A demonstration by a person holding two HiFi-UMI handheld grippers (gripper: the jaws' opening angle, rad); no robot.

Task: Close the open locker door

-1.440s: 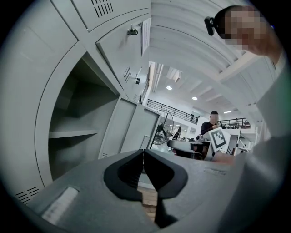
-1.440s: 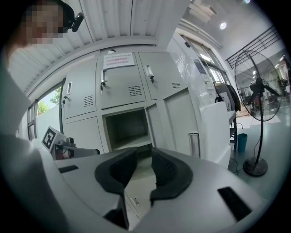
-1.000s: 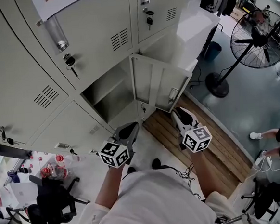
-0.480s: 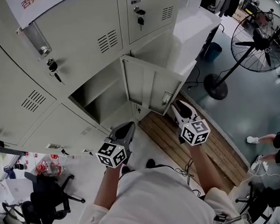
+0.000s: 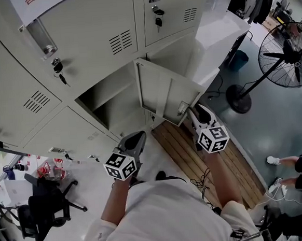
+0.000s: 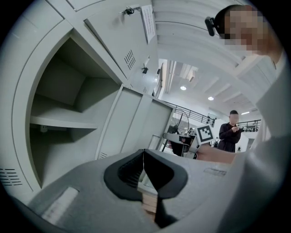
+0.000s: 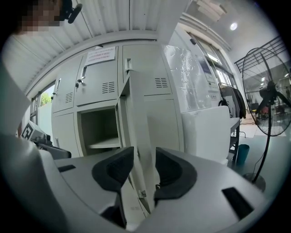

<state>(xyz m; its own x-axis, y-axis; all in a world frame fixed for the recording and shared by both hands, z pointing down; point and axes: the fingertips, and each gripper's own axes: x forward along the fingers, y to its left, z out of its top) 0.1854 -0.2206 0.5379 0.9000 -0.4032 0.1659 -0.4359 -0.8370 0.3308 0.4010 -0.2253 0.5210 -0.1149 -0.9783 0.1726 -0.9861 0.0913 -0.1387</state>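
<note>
From the head view I see the locker door (image 5: 162, 93) swung out from its open compartment (image 5: 110, 102), which lies at about 9 o'clock of it. The door's free lower corner is at about 10 o'clock of my right gripper (image 5: 200, 113), just beside its tips. My left gripper (image 5: 136, 139) hangs at 6 o'clock of the compartment, apart from the door, over the pale floor beside the plank flooring (image 5: 187, 148). A standing fan (image 5: 286, 49) is well off at 3 o'clock. In the left gripper view the jaws are pressed together with nothing between them. The compartment with its shelf (image 6: 63, 122) fills the 9 o'clock side, and the door's inner face stands at 12 o'clock above the tips, clear of them. The right gripper's marker cube (image 6: 205, 133) shows at 2 o'clock, and a person (image 6: 232, 132) stands far behind it. In the right gripper view the jaws stand wide and have just been opening. The door's free edge runs straight up through the gap from 6 to 12 o'clock, in line between the pads, and neither pad presses on it. I cannot tell whether the edge has reached in between them.
</note>
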